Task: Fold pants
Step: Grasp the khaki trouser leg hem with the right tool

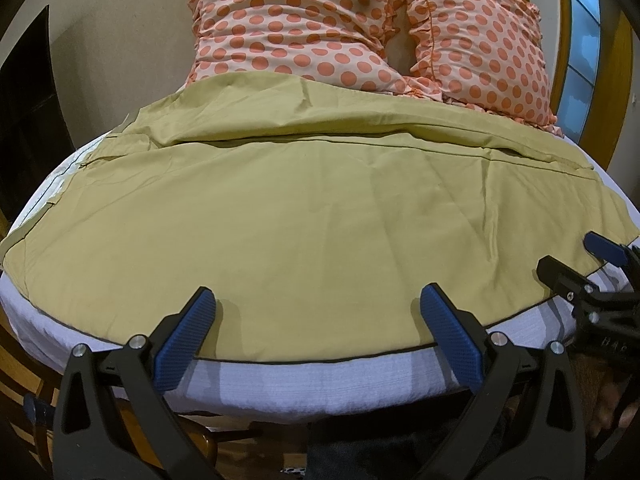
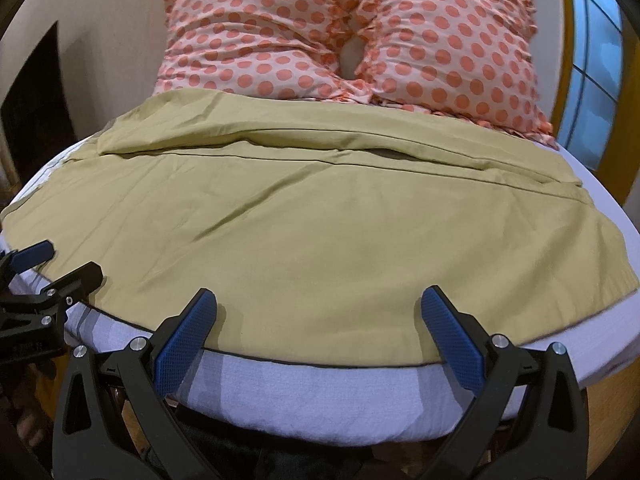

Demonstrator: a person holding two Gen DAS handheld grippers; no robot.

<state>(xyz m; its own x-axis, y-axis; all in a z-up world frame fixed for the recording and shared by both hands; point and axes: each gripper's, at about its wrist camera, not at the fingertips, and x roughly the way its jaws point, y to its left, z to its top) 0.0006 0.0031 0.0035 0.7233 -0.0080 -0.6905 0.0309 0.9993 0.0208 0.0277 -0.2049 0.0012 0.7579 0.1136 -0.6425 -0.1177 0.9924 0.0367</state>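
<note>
A pair of olive-yellow pants [image 1: 304,216] is seen spread flat across a bed [image 1: 320,384] covered with a pale lavender sheet, the garment laid sideways so that its length runs from left to right. One long edge, trimmed with a dark line, is stretched along the near side of the mattress, and a raised lengthwise fold is seen across the far half of the cloth. The far edge of the pants is set against two pillows [image 1: 320,28] in white covers with orange polka dots and ruffled borders, which are propped side by side at the head of the bed.

The left gripper [image 1: 318,302] is held at the near edge of the pants, its jaws spread wide, with the blue pads [image 1: 188,336] resting low over the hem and nothing gripped between them. The right gripper [image 2: 318,302] is positioned the same way further along that edge, its jaws likewise parted widely and closed on nothing. Each tool is caught at the margin of the other's view, the right gripper [image 1: 600,276] at the right edge of the left wrist view, the left gripper [image 2: 44,272] at the left edge of the right wrist view.

A window [image 2: 596,60] with a yellow frame is seen to the right of the pillows, and a dark opening [image 1: 28,112] is seen in the wall at the left.
</note>
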